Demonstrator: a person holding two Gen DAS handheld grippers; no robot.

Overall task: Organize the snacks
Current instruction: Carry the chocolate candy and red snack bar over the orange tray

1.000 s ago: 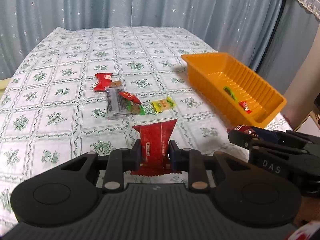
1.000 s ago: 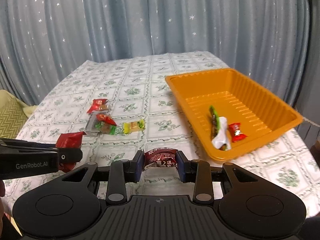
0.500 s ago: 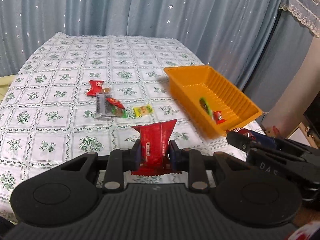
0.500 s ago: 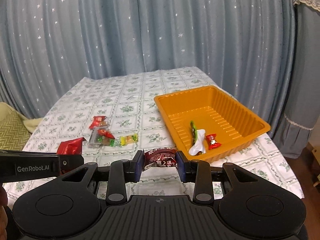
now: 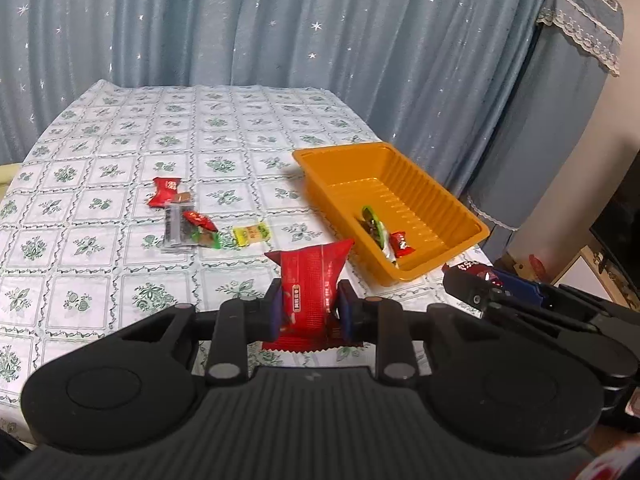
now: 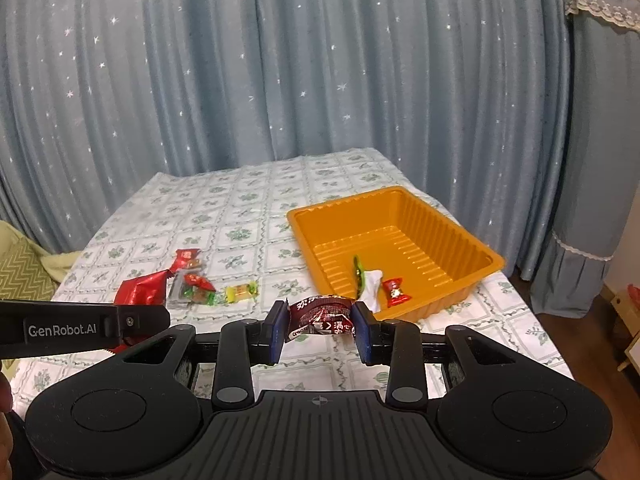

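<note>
Both grippers rose, table now further below. Left gripper (image 5: 308, 312) clamps red packet (image 5: 310, 284), long axis upright, left of orange tray (image 5: 464, 216). Right gripper (image 6: 322, 330) grips dark-red packet (image 6: 322, 316) crosswise, near tray's front corner.

Blue-grey curtains (image 6: 280, 80) sprinkled with small white stars hang behind the desk (image 5: 120, 140), whose white cloth carries a grid of green floral squares. The tray (image 6: 452, 220) is bright orange. A red packet (image 5: 308, 292) sits between dark blue fingers (image 5: 275, 312); a dark maroon packet (image 6: 324, 316) bears white lettering. On the cloth lies a yellow candy (image 5: 250, 233)
</note>
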